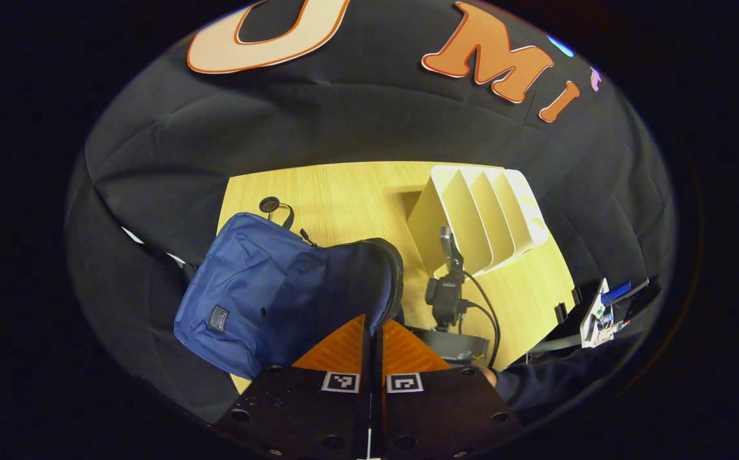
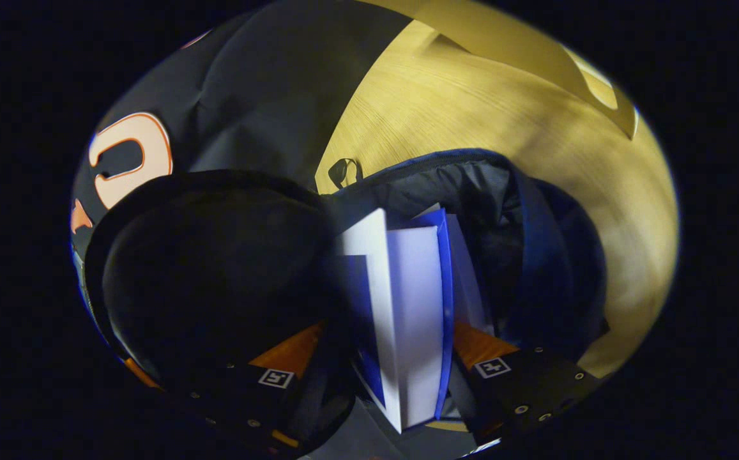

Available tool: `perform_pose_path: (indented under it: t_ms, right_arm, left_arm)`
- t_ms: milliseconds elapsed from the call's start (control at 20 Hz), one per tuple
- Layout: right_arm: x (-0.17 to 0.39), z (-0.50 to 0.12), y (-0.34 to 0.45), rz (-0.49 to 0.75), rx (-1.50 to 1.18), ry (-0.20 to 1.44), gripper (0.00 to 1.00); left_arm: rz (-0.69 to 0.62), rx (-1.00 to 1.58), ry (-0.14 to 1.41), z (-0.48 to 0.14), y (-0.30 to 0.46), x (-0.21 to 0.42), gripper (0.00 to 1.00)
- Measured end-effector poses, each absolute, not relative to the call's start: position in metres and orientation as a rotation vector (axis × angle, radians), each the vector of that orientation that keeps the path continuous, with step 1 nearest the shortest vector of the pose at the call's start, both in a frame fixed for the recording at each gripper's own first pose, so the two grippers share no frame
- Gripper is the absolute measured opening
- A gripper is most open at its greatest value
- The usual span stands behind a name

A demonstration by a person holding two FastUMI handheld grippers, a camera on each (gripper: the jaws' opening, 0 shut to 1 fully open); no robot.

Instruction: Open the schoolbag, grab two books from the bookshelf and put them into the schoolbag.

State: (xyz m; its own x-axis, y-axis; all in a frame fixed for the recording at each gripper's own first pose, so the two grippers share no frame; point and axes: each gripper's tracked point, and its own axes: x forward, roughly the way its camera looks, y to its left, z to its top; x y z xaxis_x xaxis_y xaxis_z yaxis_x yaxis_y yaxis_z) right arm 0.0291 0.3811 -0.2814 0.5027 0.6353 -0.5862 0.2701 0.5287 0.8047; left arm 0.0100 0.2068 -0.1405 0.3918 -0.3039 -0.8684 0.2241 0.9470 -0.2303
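Observation:
The blue schoolbag (image 1: 260,287) lies on the wooden table (image 1: 343,191) with its zipped mouth facing me. My left gripper (image 1: 372,332) is shut on the bag's zipper rim (image 1: 396,281) and holds the flap up. In the right gripper view the schoolbag's mouth (image 2: 522,255) gapes open, showing dark lining. My right gripper (image 2: 385,351) is shut on a blue and white book (image 2: 407,306), which stands edge-up inside the opening. The lifted dark flap (image 2: 216,268) covers part of its left finger. The white bookshelf (image 1: 484,217) stands behind with bare slots.
The right gripper's camera mount (image 1: 446,297) and cable sit just right of the bag, with a person's dark sleeve (image 1: 548,383) below it. Small items (image 1: 599,306) lie off the table's right edge. The bookshelf (image 2: 535,51) rises beyond the bag on the table (image 2: 471,108).

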Motion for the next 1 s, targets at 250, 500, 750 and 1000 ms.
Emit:
perform_pose_path:
  t_ms: [250, 500, 750, 1000]
  right_arm:
    - [-0.005, -0.268, 0.358, 0.303, 0.956, 1.118, 0.95]
    - [-0.004, -0.223, 0.326, 0.323, 0.976, 1.017, 0.94]
    - [-0.008, -0.17, 0.27, 0.344, 0.895, 0.882, 0.94]
    - [0.015, -0.125, 0.187, 0.283, 0.761, 0.696, 0.94]
  left_arm:
    - [-0.317, -0.104, 1.112, -0.14, 0.21, 0.01, 0.05]
    - [-0.295, -0.135, 1.119, -0.145, 0.207, 0.008, 0.01]
    - [-0.294, -0.107, 1.135, -0.161, 0.187, 0.002, 0.02]
    - [-0.269, -0.08, 1.152, -0.179, 0.17, -0.004, 0.02]
